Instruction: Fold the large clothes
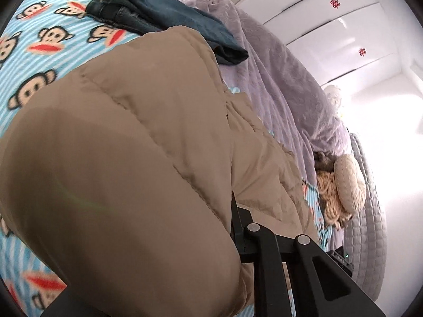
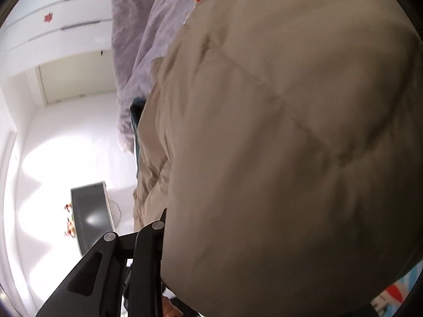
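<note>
Bed: your monkey-print sheet (image 1: 50,60) runs along the left of the left view, with a lilac blanket (image 1: 275,74) up the middle.
Background: white wardrobe (image 1: 343,26) at upper right.
Jeans: folded jeans (image 1: 169,15) lie at the top, above the coat.
Coat: your tan puffer coat (image 1: 127,142) fills both views, bulging over the claws.
Left claw (image 1: 235,224): nearly closed on a coat fold.
Right claw (image 2: 164,227): narrowed onto the coat (image 2: 277,132) edge; fingertips hidden.
Cushion: a beige cushion (image 1: 349,182) sits at right.
</note>
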Tool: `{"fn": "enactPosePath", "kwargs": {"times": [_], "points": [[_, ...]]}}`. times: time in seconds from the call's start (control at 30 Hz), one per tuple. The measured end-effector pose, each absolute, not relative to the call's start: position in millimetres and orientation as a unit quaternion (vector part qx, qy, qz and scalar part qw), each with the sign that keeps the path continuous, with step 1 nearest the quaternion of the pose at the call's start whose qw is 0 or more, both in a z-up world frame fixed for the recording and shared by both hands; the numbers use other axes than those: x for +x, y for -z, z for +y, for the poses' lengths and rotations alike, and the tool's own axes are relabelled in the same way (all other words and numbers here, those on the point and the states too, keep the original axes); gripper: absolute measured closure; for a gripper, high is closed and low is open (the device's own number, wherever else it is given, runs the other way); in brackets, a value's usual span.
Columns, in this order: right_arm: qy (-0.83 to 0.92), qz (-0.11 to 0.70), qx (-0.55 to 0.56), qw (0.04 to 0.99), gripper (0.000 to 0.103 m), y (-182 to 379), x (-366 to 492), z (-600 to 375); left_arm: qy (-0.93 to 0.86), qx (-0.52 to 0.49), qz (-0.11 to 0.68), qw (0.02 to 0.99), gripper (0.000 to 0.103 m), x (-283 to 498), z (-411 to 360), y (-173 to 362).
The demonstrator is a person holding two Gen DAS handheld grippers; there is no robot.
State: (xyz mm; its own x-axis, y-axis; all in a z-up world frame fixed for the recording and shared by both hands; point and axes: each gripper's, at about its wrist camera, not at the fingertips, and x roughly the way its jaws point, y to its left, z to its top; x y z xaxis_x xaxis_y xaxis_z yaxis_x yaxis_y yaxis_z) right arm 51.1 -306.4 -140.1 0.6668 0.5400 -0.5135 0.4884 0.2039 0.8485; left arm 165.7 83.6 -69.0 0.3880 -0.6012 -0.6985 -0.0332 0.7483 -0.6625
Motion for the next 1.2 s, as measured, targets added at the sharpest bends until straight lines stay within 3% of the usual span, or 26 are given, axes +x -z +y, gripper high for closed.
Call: {"fn": "enactPosePath", "kwargs": {"times": [0.37,0.6,0.67,0.73,0.77,0.8,0.93,1.2], "points": [[-0.031,0.429,0.643,0.634,0.072,143.6,-46.3,-275.1,0.183,-0.288,0.569,0.748,0.083,35.3,150.8,70.5],[-0.018,0.462,0.637,0.617,0.072,160.4,-101.0,-263.7,0.163,-0.294,0.615,0.713,0.082,-40.4,186.6,108.5],[-0.007,0.472,0.634,0.612,0.068,168.1,-105.1,-265.2,0.144,-0.298,0.627,0.705,0.076,-53.0,191.8,122.3],[0.004,0.481,0.636,0.603,0.059,172.7,-109.6,-267.1,0.114,-0.292,0.637,0.704,0.053,-65.0,199.7,128.4],[0.009,0.485,0.635,0.601,0.058,170.7,-105.7,-267.5,0.101,-0.282,0.639,0.708,0.049,-69.4,202.0,127.6],[0.013,0.491,0.63,0.602,0.052,167.7,-103.0,-269.2,0.098,-0.274,0.64,0.711,0.049,-72.2,205.1,125.3],[0.014,0.51,0.603,0.613,0.044,154.9,-106.2,-267.3,0.104,-0.236,0.64,0.724,0.049,-85.4,215.8,106.9],[0.01,0.522,0.569,0.635,0.039,118.2,-119.7,-273.1,0.089,-0.179,0.621,0.758,0.049,-104.3,237.5,50.6]]}}
